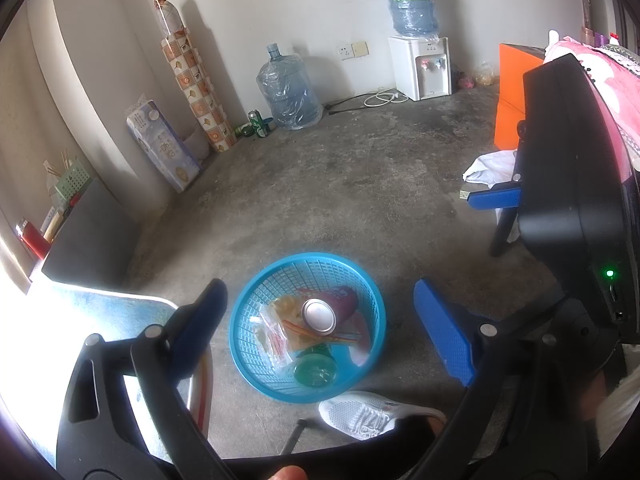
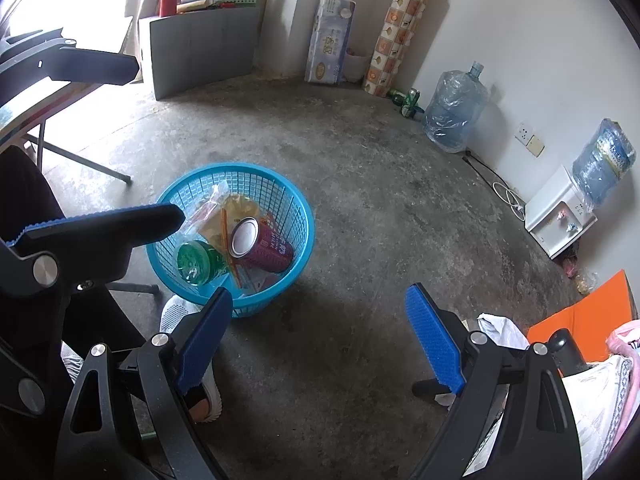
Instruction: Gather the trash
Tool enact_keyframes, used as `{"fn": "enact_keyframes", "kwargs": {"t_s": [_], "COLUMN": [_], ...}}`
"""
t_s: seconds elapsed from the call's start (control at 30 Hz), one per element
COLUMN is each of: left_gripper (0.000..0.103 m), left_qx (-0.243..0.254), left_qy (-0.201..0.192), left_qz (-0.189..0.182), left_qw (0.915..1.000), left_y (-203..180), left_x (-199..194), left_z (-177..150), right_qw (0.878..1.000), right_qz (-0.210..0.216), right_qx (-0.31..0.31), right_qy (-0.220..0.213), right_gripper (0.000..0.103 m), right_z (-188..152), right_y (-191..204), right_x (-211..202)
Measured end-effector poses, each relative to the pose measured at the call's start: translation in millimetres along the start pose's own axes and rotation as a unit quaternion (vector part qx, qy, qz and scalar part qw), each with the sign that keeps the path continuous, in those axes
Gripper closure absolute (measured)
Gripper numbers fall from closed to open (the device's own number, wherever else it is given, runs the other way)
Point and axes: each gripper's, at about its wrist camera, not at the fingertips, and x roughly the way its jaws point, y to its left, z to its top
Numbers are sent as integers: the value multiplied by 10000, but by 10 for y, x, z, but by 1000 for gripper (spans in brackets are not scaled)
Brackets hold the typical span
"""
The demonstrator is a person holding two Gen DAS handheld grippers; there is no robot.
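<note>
A blue plastic basket [image 1: 372,300] stands on the concrete floor. In it lie a maroon can [image 1: 326,312], a green bottle [image 1: 316,368] and clear plastic wrappers [image 1: 276,336]. My left gripper [image 1: 320,320] is open and empty, held above the basket. The right wrist view shows the same basket [image 2: 298,200], can [image 2: 264,246] and green bottle [image 2: 196,262]. My right gripper [image 2: 320,340] is open and empty, over bare floor to the right of the basket. The left gripper [image 2: 120,136] shows at the left there.
A white shoe [image 1: 368,414] is just in front of the basket. A folding table [image 1: 100,312] is at the left. Water jugs [image 1: 290,92], a white dispenser [image 1: 420,68], a green can [image 1: 256,122] and a tissue pack [image 1: 164,144] line the wall. White bag [image 1: 490,166] lies by an orange board [image 1: 510,100].
</note>
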Motion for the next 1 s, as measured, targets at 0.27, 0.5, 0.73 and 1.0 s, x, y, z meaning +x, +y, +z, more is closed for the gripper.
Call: {"fn": "enact_keyframes", "kwargs": {"t_s": [0.27,0.5,0.73,1.0], "left_gripper": [13,13,13,13], "left_qx": [6,10,11,14], "left_qy": [2,1,1,1], "left_qz": [2,1,2,2], "left_qw": [10000,10000,10000,10000], "left_y": [7,-4,-13,-14], "left_x": [-3,-2,0,-1], "left_z": [-3,-2,1,0], "right_qw": [10000,10000,10000,10000], "right_qz": [-6,1,4,6], "right_qx": [17,17,27,31], "right_qy": [1,-7,6,16], "right_gripper": [17,17,17,17], "right_z": [-8,-4,-3,2], "right_y": [0,-14,-21,-18], "right_x": [2,2,0,0]}}
